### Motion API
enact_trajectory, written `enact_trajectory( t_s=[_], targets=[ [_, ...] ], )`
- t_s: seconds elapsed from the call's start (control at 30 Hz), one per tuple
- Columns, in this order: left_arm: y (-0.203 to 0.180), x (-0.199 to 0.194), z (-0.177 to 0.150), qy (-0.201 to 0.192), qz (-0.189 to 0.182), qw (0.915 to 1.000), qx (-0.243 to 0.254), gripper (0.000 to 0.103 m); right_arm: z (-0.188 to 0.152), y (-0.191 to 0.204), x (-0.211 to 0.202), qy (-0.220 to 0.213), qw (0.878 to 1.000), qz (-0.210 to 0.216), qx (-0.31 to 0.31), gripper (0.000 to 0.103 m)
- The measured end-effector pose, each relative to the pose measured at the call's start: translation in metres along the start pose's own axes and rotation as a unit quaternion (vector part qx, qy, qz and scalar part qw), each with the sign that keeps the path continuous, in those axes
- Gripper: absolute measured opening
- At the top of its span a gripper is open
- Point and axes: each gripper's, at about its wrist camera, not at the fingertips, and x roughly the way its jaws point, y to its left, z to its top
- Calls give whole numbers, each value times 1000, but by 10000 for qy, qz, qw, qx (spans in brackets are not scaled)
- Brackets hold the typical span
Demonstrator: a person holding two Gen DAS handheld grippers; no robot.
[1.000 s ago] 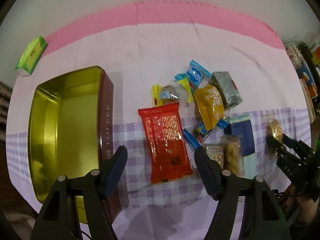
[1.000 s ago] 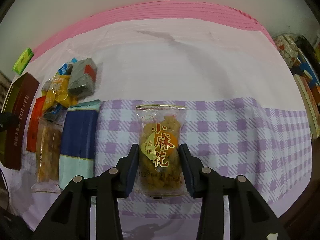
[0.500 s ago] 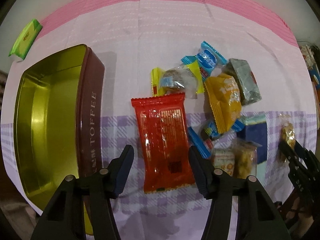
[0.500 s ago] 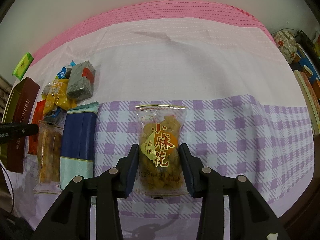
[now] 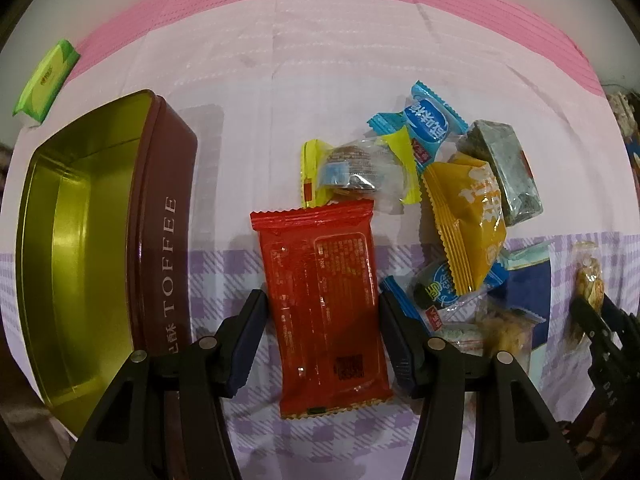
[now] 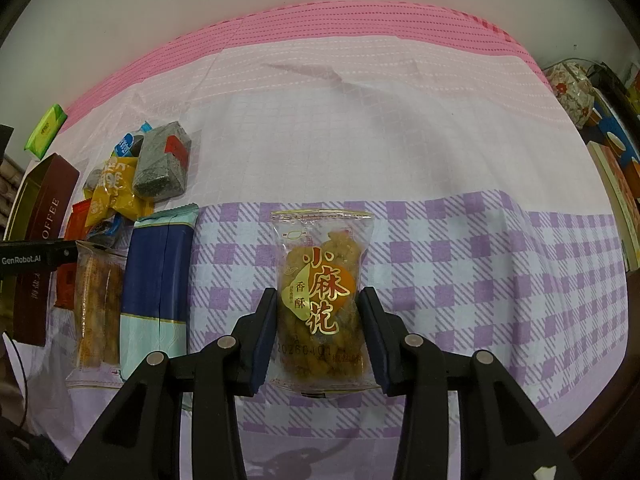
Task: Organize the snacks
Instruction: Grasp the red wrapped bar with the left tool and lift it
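Observation:
A red snack packet lies flat on the cloth. My left gripper is open, one finger on each side of the packet's lower half, close to its edges. An open gold-lined brown toffee tin stands to its left. My right gripper is shut on a clear bag of fried dough twists, holding its lower half against the checked cloth. The right gripper also shows at the right edge of the left wrist view.
A pile of wrapped snacks lies right of the red packet: yellow packet, blue candies, grey block, clear-wrapped cake. A navy box and a clear biscuit bag lie beside it. A green pack sits far left.
My left gripper has moved forward and down until its open fingers straddle the red packet. My right gripper keeps its grip on the dough-twist bag, nearly still.

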Motion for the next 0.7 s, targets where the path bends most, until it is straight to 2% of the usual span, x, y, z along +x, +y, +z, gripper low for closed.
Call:
enact_trajectory(
  t_s=[0.17,0.53,0.7],
  targets=[
    [-6,-2,-10,-62,-19,9999,108,46,0,0,0,-11,10000,-1,-1,39],
    [-7,-22,-44,-32,-136,9992,372,44,-2,2,1,-55,10000,-15,-30,39],
    [-2,-45,-56,-198,-221,9986,433,44,-1,4,0,-44,10000,-63,-61,39]
  ],
)
